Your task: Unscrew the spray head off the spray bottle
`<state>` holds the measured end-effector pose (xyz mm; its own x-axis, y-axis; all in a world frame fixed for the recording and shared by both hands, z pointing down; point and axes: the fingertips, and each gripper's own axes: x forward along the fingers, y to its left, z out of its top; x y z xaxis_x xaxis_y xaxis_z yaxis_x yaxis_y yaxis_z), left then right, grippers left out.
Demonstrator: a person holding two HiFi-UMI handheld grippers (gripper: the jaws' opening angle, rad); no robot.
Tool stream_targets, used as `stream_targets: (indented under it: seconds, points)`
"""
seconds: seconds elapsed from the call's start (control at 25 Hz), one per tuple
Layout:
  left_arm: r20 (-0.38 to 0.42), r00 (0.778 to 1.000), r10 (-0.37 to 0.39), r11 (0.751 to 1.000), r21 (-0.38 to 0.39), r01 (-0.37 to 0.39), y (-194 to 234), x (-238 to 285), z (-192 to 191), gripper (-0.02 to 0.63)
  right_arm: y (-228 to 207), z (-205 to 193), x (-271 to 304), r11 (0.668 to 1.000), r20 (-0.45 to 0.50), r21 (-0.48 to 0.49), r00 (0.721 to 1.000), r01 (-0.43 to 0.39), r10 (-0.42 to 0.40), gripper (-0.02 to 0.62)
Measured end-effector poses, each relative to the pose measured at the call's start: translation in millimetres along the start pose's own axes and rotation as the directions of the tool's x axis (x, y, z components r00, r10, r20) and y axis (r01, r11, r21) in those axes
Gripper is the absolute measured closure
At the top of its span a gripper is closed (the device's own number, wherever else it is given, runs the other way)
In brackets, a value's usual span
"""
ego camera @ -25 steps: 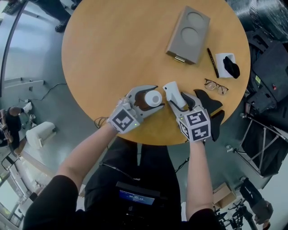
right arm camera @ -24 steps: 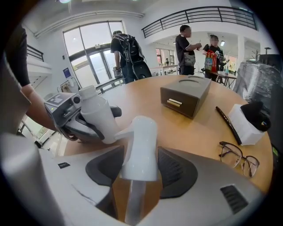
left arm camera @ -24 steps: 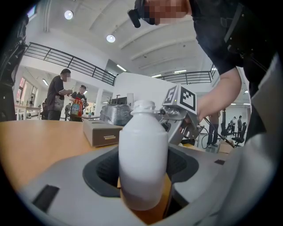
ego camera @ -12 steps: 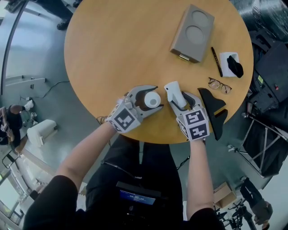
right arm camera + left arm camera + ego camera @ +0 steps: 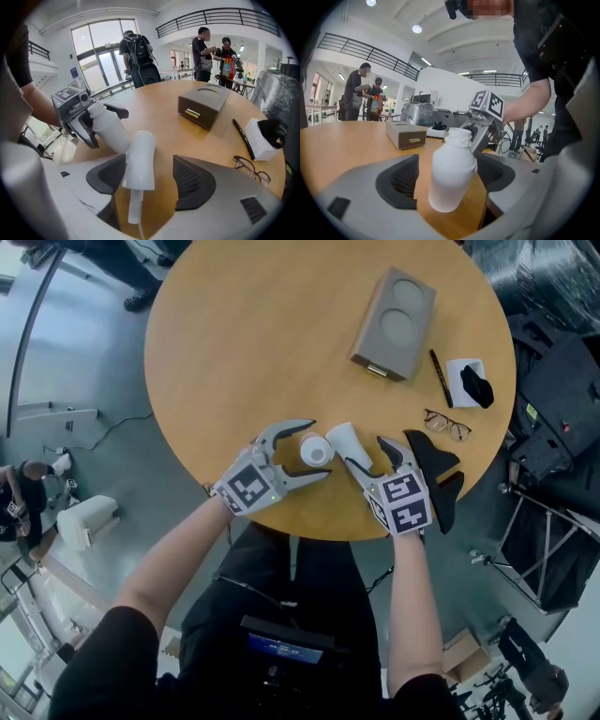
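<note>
Change: since the earlier head-view frames both sets of jaws have just been opening, and the spray head point(image 5: 138, 159), which stood clamped in the right gripper point(image 5: 367, 454), now tips over toward the left gripper point(image 5: 320, 448).
Left gripper: we see its jaws spread wide, with the spray bottle point(image 5: 451, 176) between them and a gap on each side. Neither pad presses on it, so nothing is held.
Right gripper: its jaws are also wide apart. The spray head lies between them, against the pad on the bottle's side and clear of the other pad, so we read it as let go.
Spray bottle: it rests on the table point(image 5: 244, 334) inside the left jaws, roughly upright, with its threaded neck bare.
Spray head: it sits inside the right jaws, slanted. Its nose points away from that gripper toward the bottle, and its thin tube trails back toward the gripper's body, wholly outside the bottle.
Done: we judge the unscrewing finished, as head and bottle are two separate pieces and both have been released.
Left: little, as we see it. Both grippers can draw back, minding that the leaning head may topple or nudge the bottle.
</note>
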<state>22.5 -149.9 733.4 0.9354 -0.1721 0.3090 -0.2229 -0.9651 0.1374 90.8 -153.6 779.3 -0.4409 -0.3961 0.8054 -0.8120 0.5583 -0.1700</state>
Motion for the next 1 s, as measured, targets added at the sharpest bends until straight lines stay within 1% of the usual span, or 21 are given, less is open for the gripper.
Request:
stream_targets:
  seconds: [0.16, 0.28, 0.36, 0.44, 0.56, 0.68, 0.76, 0.8, 0.88, 0.96, 1.0]
  points:
    - [-0.018, 1.0, 0.012, 0.999, 0.03, -0.012, -10, -18, 20, 0.216, 7, 15, -30, 1.0, 0.05, -0.011, 0.999, 0.0, 0.001, 0.267]
    - [-0.028, 0.999, 0.027, 0.999, 0.044, -0.026, -29, -39, 42, 0.216, 21, 30, -59, 0.998, 0.123, -0.066, 0.992, 0.007, 0.001, 0.267]
    - [-0.022, 0.999, 0.04, 0.999, 0.034, -0.039, -42, -56, 62, 0.216, 36, 45, -81, 0.996, 0.188, -0.088, 0.982, -0.013, 0.029, 0.267]
    - [-0.012, 0.998, 0.056, 0.998, 0.004, -0.056, -53, -71, 85, 0.218, 52, 60, -106, 0.995, 0.259, -0.071, 0.962, -0.074, 0.091, 0.267]
    - [0.023, 0.997, 0.075, 0.996, -0.05, -0.074, -67, -90, 122, 0.216, 75, 86, -144, 0.983, 0.358, -0.035, 0.916, -0.18, 0.181, 0.267]
    - [0.046, 0.994, 0.1, 0.991, -0.098, -0.096, -82, -110, 155, 0.221, 97, 108, -184, 0.971, 0.431, -0.056, 0.871, -0.234, 0.235, 0.268]
    - [0.045, 0.992, 0.121, 0.986, -0.125, -0.115, -90, -121, 172, 0.221, 111, 124, -215, 0.962, 0.487, -0.101, 0.83, -0.255, 0.271, 0.297]
    - [0.04, 0.991, 0.13, 0.982, -0.143, -0.123, -94, -126, 181, 0.221, 119, 132, -231, 0.957, 0.517, -0.126, 0.806, -0.26, 0.287, 0.329]
    - [0.037, 0.99, 0.137, 0.976, -0.174, -0.129, -102, -136, 198, 0.236, 132, 147, -261, 0.951, 0.57, -0.168, 0.762, -0.258, 0.308, 0.373]
    - [0.074, 0.984, 0.161, 0.976, -0.163, -0.147, -107, -147, 221, 0.24, 144, 159, -286, 0.948, 0.61, -0.197, 0.725, -0.25, 0.318, 0.387]
    - [0.103, 0.978, 0.179, 0.975, -0.15, -0.163, -109, -153, 234, 0.272, 151, 163, -297, 0.946, 0.626, -0.21, 0.709, -0.248, 0.325, 0.396]
